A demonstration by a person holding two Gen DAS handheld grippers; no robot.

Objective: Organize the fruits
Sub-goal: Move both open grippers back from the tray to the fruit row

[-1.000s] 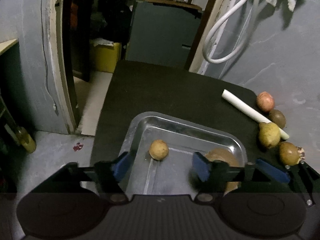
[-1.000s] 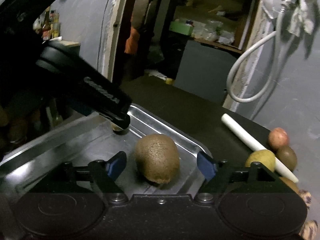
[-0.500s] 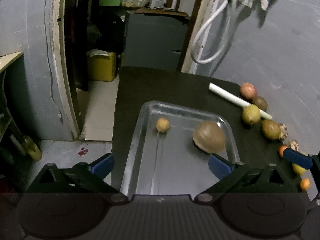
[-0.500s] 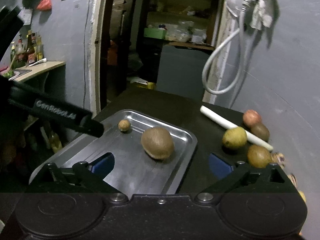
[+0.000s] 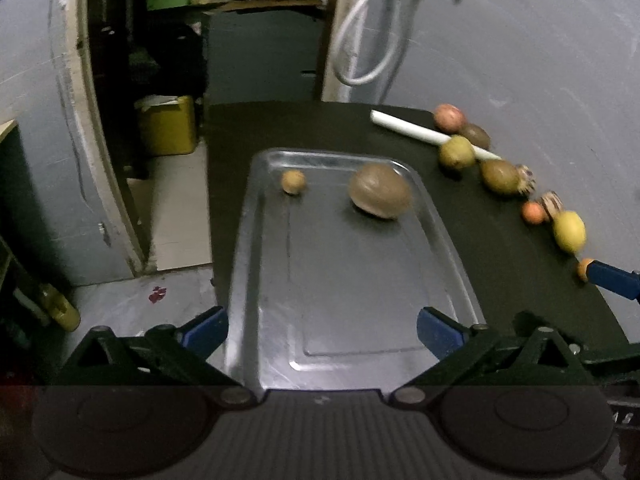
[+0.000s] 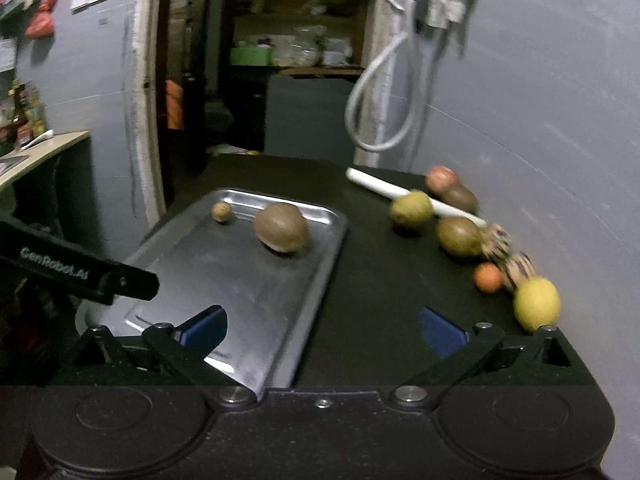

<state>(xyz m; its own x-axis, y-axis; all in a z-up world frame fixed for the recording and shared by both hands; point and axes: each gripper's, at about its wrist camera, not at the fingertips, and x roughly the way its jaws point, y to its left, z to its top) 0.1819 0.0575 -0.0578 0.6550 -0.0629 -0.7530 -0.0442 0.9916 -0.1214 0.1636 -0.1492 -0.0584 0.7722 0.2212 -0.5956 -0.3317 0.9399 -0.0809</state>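
Note:
A metal tray [image 5: 444, 236] [image 6: 320, 256] lies on the black table. In it are a brown kiwi [image 5: 380, 190] [image 6: 281, 226] and a small tan fruit [image 5: 293, 181] [image 6: 221, 212]. Along the right wall lie a pink fruit [image 5: 449, 117], green-brown fruits [image 5: 457, 152] [image 6: 458, 237], a small orange one [image 6: 488, 277] and a lemon [image 5: 569, 231] [image 6: 536, 303]. My left gripper [image 5: 322, 330] is open and empty above the tray's near end. My right gripper [image 6: 322, 328] is open and empty above the tray's right rim.
A white tube [image 5: 420, 133] [image 6: 400, 192] lies at the back right among the fruits. A grey wall runs close along the table's right side. The table's left edge drops to the floor by a doorway, with a yellow bin [image 5: 168, 124] beyond.
Both grippers have pulled back and up from the tray and opened wider. The kiwi, earlier between the right gripper's fingers, now lies free in the tray. More fruits show at the right.

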